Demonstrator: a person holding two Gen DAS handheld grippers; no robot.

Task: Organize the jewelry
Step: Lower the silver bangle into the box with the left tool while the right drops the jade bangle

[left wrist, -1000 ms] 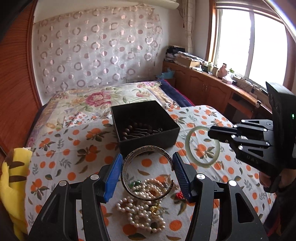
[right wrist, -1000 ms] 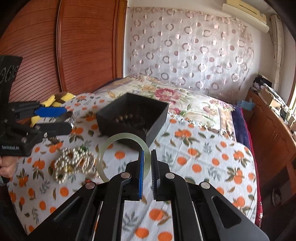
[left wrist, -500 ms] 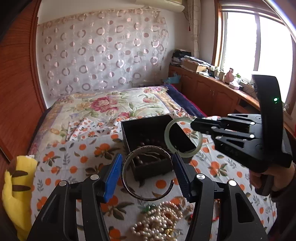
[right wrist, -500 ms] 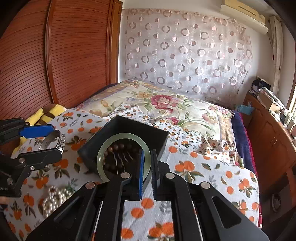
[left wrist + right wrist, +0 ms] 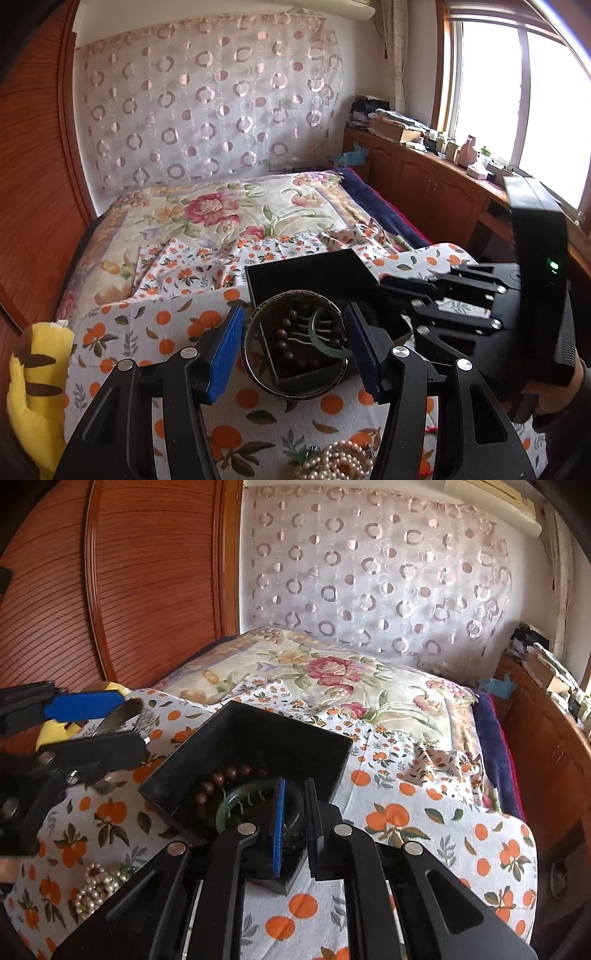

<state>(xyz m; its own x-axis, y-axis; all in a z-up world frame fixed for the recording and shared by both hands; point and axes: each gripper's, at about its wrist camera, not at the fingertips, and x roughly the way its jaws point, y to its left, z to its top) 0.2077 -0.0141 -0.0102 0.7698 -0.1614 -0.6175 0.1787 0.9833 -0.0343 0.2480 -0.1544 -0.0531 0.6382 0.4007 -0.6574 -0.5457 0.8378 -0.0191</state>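
A black open box sits on the orange-print cloth and holds a brown bead bracelet. My left gripper is shut on a silver bangle, held above the box's near edge. My right gripper reaches down into the box from the right. Its jaws stand slightly apart around the pale green jade bangle, which lies inside the box. I cannot tell whether the pads still touch it.
A pile of pearl necklaces lies on the cloth in front of the box. A yellow plush toy sits at the left bed edge. A wooden cabinet with clutter runs along the window side.
Both grippers moved forward over the box. The right gripper lowered the jade bangle into the box and its jaws have parted slightly. The left still carries the silver bangle.
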